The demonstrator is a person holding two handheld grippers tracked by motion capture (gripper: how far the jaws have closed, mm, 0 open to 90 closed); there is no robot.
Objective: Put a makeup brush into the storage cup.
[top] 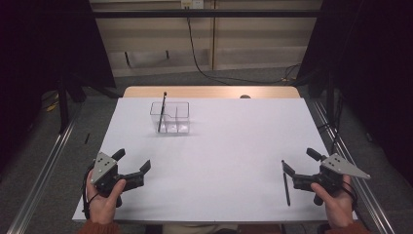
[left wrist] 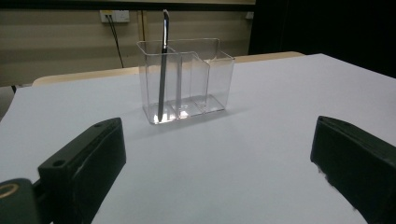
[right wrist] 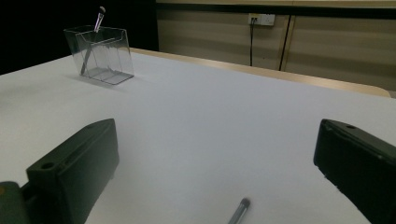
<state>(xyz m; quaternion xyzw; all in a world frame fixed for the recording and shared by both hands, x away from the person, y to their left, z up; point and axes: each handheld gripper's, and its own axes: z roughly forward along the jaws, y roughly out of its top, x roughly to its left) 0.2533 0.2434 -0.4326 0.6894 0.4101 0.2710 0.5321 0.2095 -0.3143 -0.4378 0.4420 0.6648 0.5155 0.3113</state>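
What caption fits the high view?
Open grippers, left and right, one pen lying, another in the holder.

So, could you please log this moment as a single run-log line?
left tool: open, empty | right tool: open, over loose pen | other pen: upright in clear holder | table: white

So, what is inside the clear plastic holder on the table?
One dark pen stands upright in the left end compartment of the clear holder. The other compartments look empty. The walls are transparent, so nothing inside is covered.
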